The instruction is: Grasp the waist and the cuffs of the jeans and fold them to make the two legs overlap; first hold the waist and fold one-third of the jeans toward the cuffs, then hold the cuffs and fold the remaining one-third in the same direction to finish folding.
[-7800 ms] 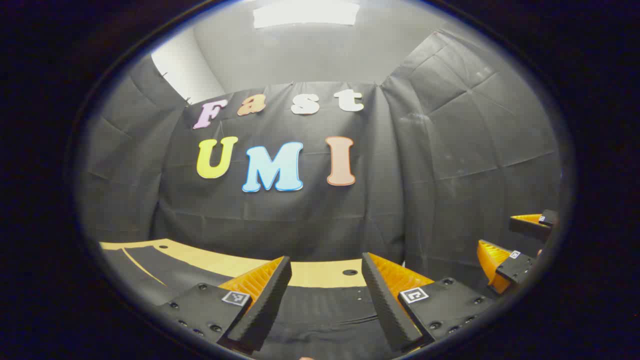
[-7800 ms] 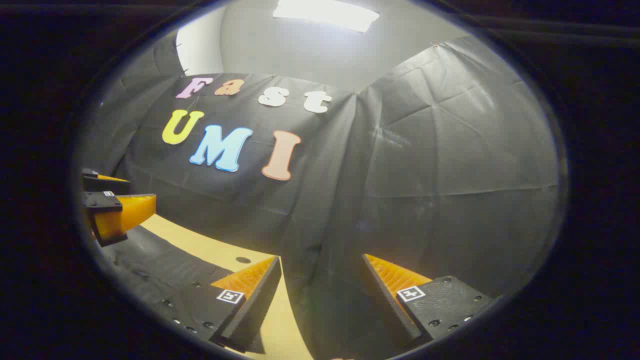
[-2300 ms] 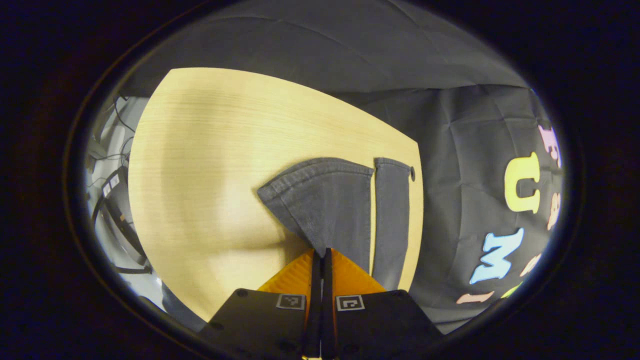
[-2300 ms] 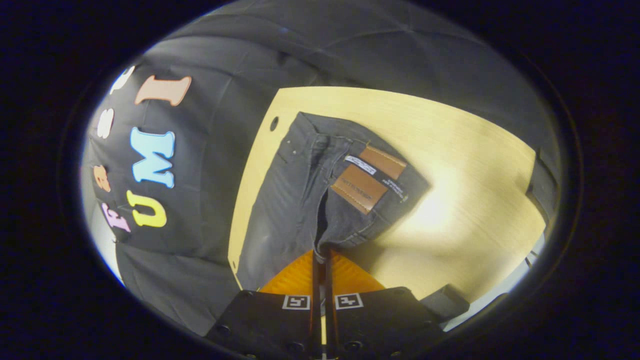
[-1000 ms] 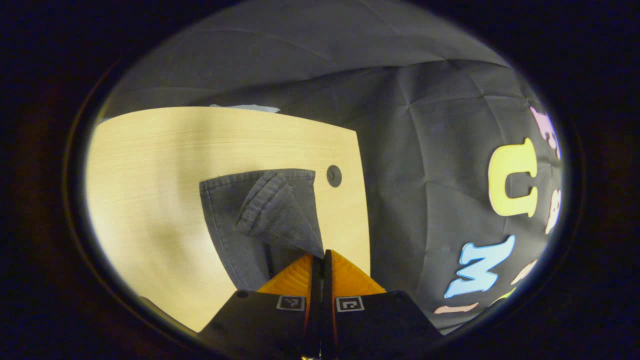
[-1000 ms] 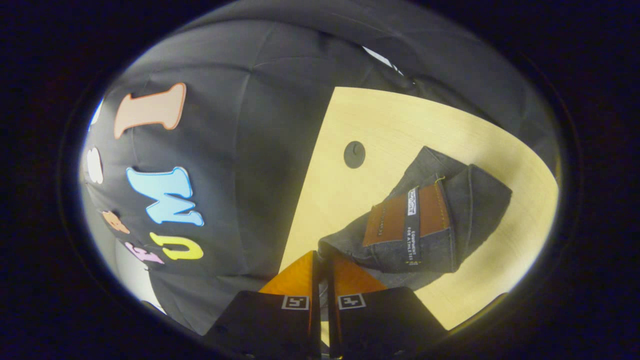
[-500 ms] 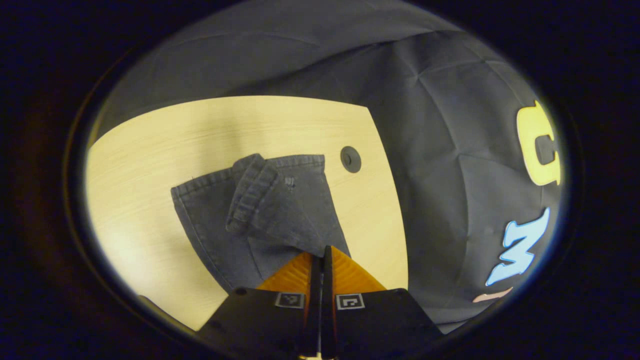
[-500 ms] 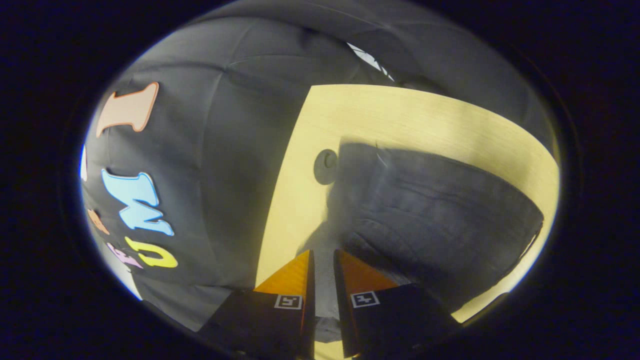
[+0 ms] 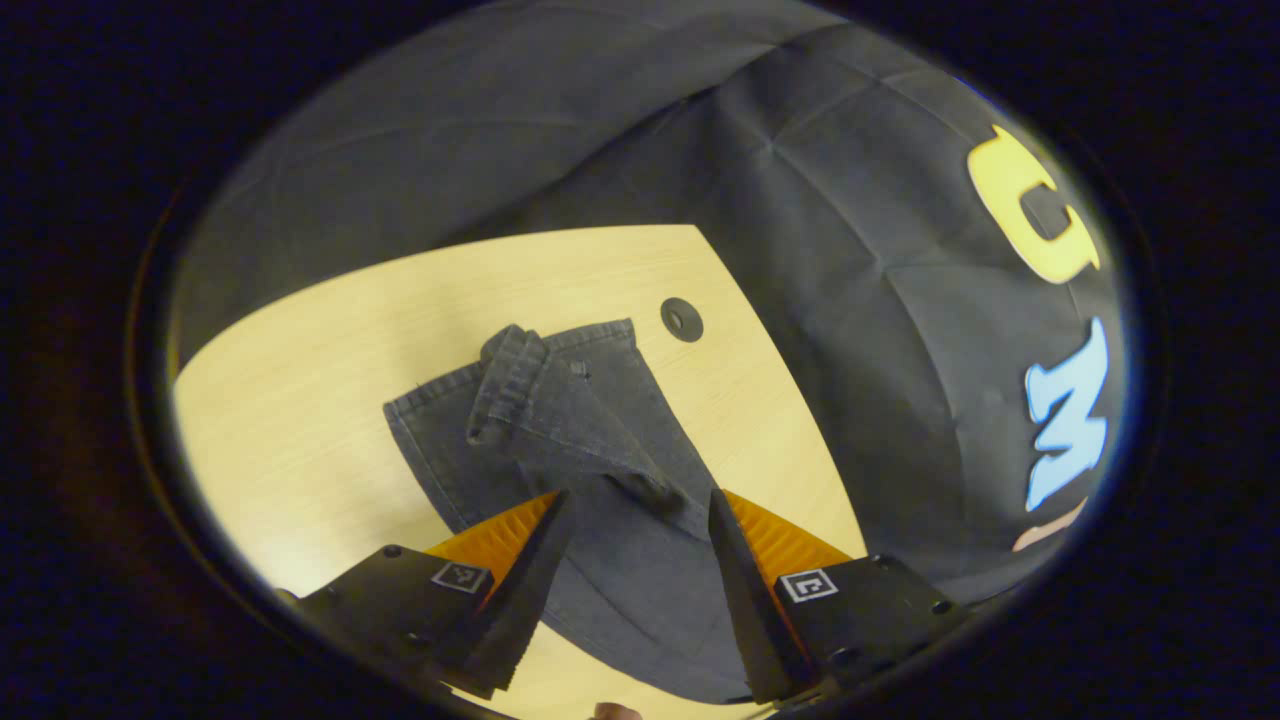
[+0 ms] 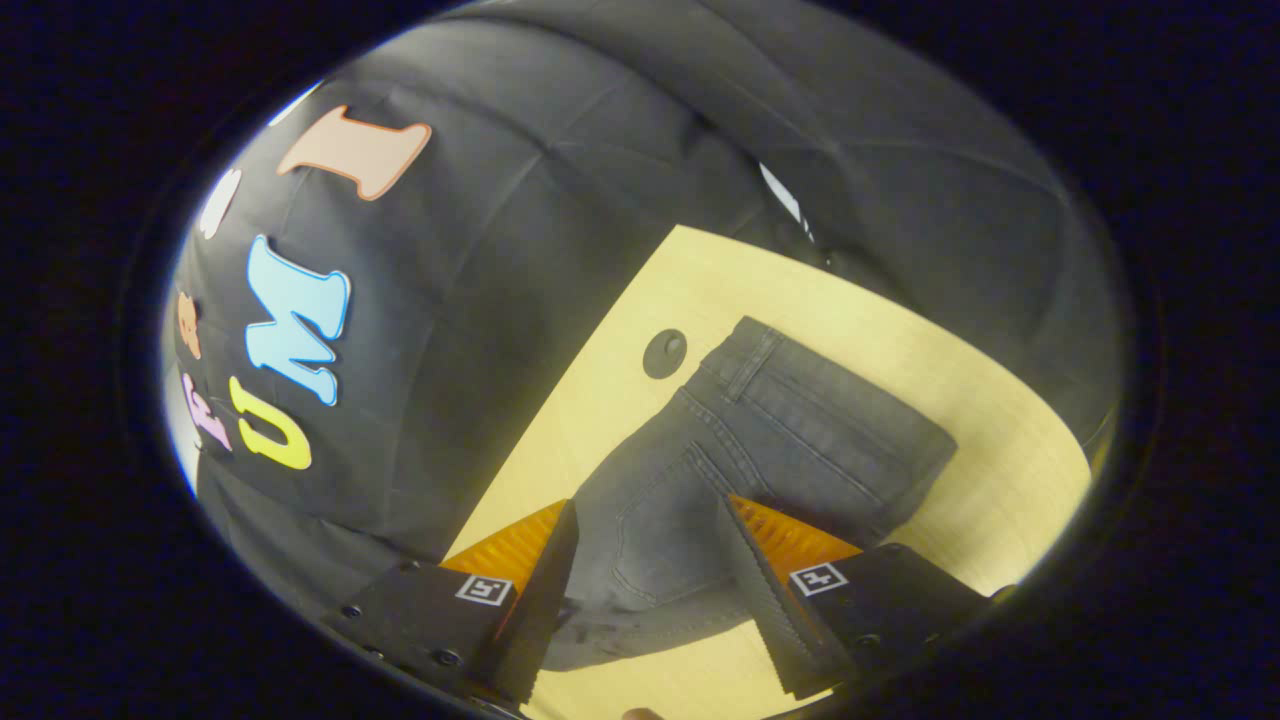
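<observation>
The dark grey jeans lie folded lengthwise on the light wooden table (image 9: 300, 360). In the left gripper view the cuff end (image 9: 540, 420) lies with one cuff folded back and rumpled on top of the other leg. My left gripper (image 9: 635, 500) hovers open just above that end, with nothing between its fingers. In the right gripper view the waist end of the jeans (image 10: 790, 430) lies flat, with the waistband towards the far table edge. My right gripper (image 10: 645, 510) stands open over the seat of the jeans and holds nothing.
A round cable hole (image 9: 682, 319) sits in the table next to the cuffs; another hole (image 10: 664, 353) lies beside the waistband. The black cloth wall (image 9: 850, 250) rises right behind the table's back edge. Bare wood (image 10: 1000, 480) lies beyond the waist.
Both grippers, shut on the jeans a second ago, have opened and let go. The carried leg and waist half now lie on the other half, with one cuff left rumpled.
</observation>
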Action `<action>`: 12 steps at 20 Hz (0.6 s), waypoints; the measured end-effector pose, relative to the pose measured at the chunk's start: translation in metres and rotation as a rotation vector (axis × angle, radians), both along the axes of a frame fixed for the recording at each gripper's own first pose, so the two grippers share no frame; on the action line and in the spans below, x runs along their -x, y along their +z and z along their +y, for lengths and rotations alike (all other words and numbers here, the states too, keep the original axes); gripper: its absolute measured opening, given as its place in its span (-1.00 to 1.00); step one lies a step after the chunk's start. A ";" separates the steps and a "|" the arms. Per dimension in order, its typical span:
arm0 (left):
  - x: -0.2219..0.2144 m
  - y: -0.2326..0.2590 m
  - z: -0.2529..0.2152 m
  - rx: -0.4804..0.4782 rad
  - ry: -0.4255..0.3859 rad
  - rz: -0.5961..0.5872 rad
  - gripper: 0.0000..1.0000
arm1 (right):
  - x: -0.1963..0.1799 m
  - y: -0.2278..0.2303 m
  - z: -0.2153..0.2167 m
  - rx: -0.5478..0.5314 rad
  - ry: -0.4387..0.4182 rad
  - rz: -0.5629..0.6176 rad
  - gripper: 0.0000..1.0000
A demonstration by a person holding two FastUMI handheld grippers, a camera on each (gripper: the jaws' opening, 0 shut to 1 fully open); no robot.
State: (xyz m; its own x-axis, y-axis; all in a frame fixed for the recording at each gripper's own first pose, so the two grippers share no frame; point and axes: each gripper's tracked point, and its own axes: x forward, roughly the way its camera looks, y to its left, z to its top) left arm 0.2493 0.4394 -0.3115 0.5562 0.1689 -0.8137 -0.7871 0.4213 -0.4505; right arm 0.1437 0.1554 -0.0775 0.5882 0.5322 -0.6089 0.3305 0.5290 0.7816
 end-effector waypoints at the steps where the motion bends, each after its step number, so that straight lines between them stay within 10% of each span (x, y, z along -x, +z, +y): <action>1: 0.005 0.013 -0.006 -0.051 -0.036 0.000 0.80 | 0.007 -0.001 -0.010 0.033 -0.034 -0.002 0.71; 12: 0.025 0.118 -0.047 -0.479 -0.208 -0.092 0.95 | 0.044 -0.055 -0.052 0.121 -0.285 0.120 0.88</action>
State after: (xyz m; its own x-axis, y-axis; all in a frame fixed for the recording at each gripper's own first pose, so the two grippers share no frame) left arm 0.2246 0.3927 -0.1932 0.6829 0.3883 -0.6188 -0.6313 0.7400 -0.2322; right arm 0.1000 0.1033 -0.1323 0.6238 0.2758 -0.7313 0.5644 0.4884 0.6656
